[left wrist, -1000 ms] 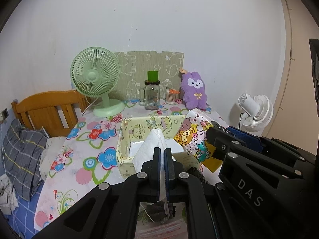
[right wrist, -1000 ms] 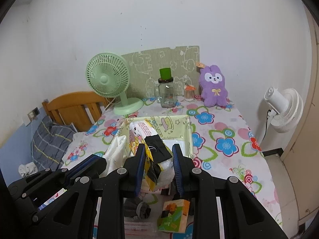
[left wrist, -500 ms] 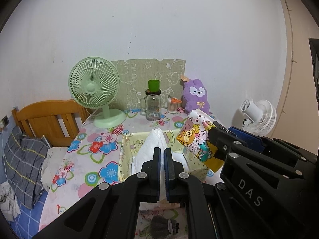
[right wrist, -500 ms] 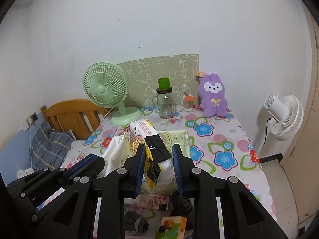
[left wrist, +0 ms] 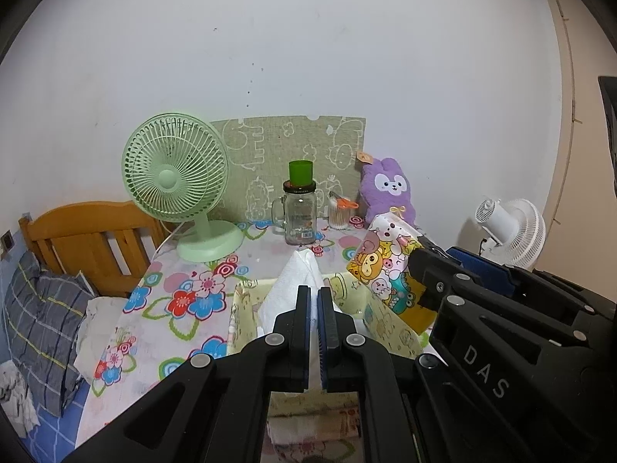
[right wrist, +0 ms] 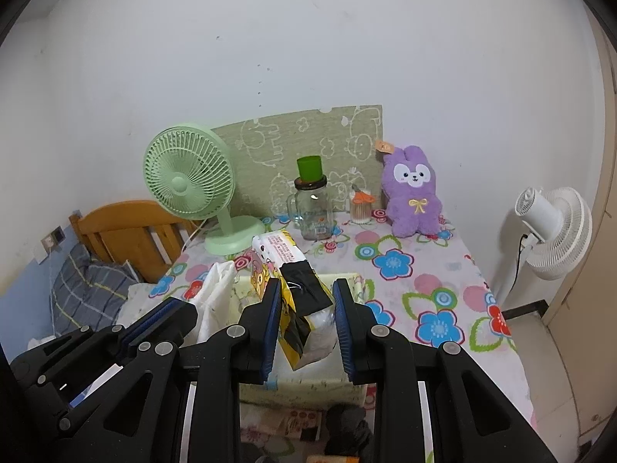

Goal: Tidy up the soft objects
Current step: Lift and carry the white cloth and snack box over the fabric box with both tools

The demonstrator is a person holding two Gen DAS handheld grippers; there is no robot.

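My left gripper (left wrist: 313,293) is shut on a white crumpled cloth (left wrist: 297,281) that sticks up past its fingertips. It hangs over a pale yellow fabric box (left wrist: 246,308) on the flowered table. My right gripper (right wrist: 306,289) is shut on a cartoon-printed tissue pack (right wrist: 277,254) with a black flap, held tilted over the same box (right wrist: 356,289). In the left wrist view the pack (left wrist: 385,262) and the right gripper (left wrist: 435,260) sit just to the right. In the right wrist view the left gripper (right wrist: 173,308) is at lower left.
At the back of the table stand a green fan (left wrist: 173,169), a glass jar with a green cup (left wrist: 300,216), a swab cup (left wrist: 339,216) and a purple plush rabbit (right wrist: 412,193). A dark sock (right wrist: 347,424) lies in front of the box. A white fan (right wrist: 551,227) stands right, a wooden headboard (left wrist: 88,231) left.
Both grippers have carried their loads forward over the fabric box. The sock and small items near the front edge have slid down and partly out of view.
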